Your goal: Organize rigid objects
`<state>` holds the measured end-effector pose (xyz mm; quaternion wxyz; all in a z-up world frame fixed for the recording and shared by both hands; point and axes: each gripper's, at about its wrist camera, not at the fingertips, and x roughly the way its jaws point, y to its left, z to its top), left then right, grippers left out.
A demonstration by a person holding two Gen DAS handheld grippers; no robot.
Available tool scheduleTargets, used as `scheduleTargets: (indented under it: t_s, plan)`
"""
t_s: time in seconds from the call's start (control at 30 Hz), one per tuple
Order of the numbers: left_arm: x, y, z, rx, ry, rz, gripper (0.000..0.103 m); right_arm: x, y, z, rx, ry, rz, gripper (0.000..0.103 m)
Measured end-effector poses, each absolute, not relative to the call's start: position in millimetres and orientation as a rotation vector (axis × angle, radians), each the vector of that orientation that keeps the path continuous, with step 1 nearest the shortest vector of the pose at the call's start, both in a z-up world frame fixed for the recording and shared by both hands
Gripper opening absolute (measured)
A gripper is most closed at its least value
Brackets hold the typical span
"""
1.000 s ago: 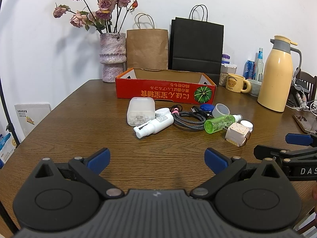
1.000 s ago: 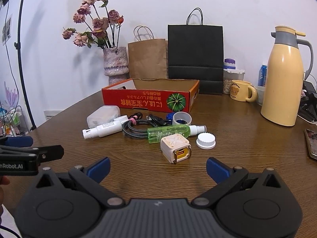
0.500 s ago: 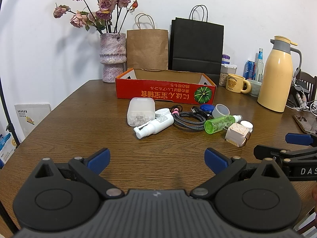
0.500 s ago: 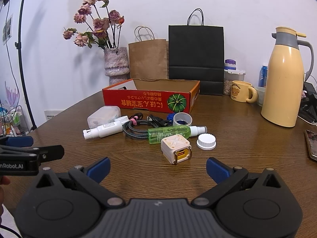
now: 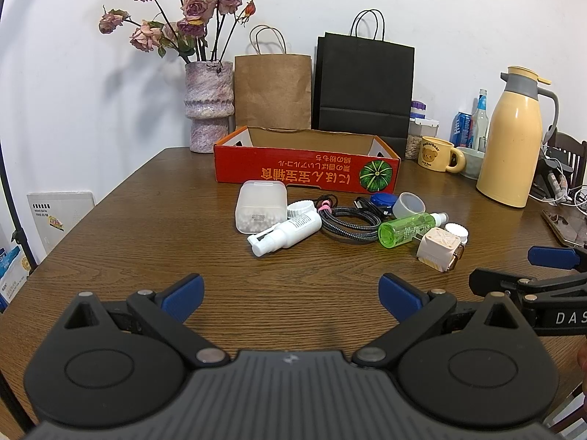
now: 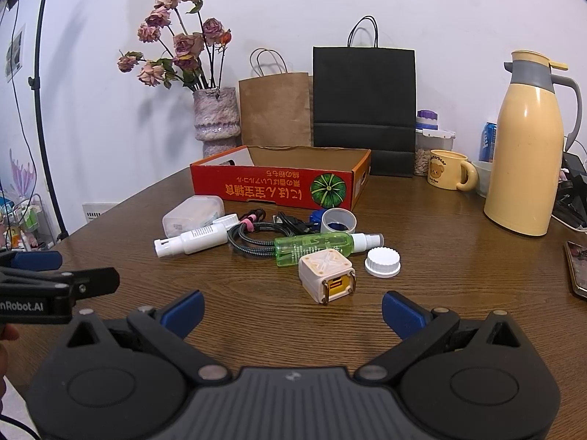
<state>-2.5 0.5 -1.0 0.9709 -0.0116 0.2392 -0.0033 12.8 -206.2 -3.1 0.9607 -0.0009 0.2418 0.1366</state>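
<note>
Both tools hang low over the near edge of the brown wooden table [image 5: 110, 227], the left gripper [image 5: 291, 293] and the right gripper [image 6: 291, 310] each with its blue-tipped tongs spread wide and holding nothing, probably so either can drop onto a target. The clutter lies bunched at twelve o'clock of both grippers: a frosted white plastic case [image 5: 261, 211], a white spray bottle [image 5: 286, 234], a coiled braided cable [image 5: 346, 222], a green clear spray bottle [image 6: 315, 247] and a cream cube charger [image 6: 326, 275]. Just behind the clutter, the open red cardboard tray [image 5: 306, 172] looks like the intended destination. The charger sits nearest the right gripper, a sensible first pick.
</note>
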Motion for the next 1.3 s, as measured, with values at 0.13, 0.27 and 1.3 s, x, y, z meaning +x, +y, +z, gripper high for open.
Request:
scheduleTargets:
  t_s: [0.13, 0.27, 1.3]
  plan:
    - [-2.8, 0.5, -1.1, -0.024, 0.484, -0.007, 0.103, 11.1, -205.9, -1.8, -0.003, 0.492, 0.276, 0.103]
    - [-2.5, 0.5, -1.1, -0.024, 0.483, -0.007, 0.103, 11.2, -205.8, -2.3, -0.003, 0.491, 0.276, 0.103]
    - [-0.7, 2.6, 2.7, -0.029, 0.488, -0.019, 0.103, 18.7, -201.9, -7.7, -0.025, 0.511, 0.275, 0.103]
